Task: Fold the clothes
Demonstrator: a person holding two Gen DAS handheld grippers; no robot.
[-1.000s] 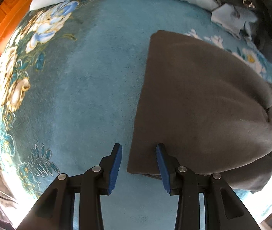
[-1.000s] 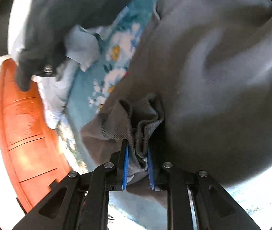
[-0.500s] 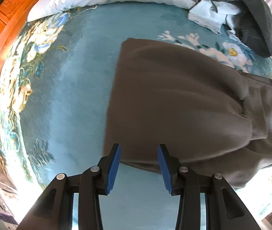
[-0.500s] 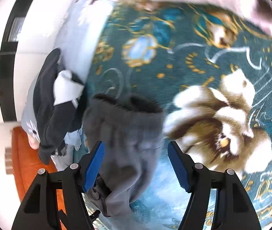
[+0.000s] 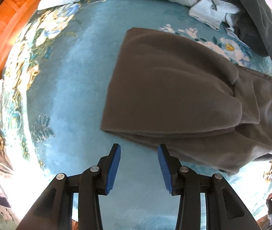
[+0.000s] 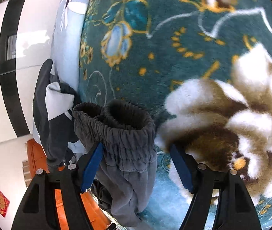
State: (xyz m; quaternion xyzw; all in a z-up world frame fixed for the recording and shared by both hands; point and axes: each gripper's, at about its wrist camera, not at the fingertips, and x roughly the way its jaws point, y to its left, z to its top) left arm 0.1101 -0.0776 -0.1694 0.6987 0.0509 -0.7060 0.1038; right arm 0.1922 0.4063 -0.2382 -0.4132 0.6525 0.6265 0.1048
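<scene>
Left wrist: grey sweatpants (image 5: 174, 95) folded over, mid-bed on blanket (image 5: 68, 95) | left tongs (image 5: 138, 164) released above near edge | right tongs (image 6: 136, 168) just closing, waistband (image 6: 120, 132) between, ungripped | further folds left

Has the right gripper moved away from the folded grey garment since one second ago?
Yes. The right gripper then pinched the garment's ribbed cuff; it has swung over to the grey elastic waistband by the floral blanket, jaws just closing around it.

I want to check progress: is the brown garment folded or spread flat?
Folded. The brown garment lies doubled over itself on the blanket, a ribbed cuff on top.
</scene>
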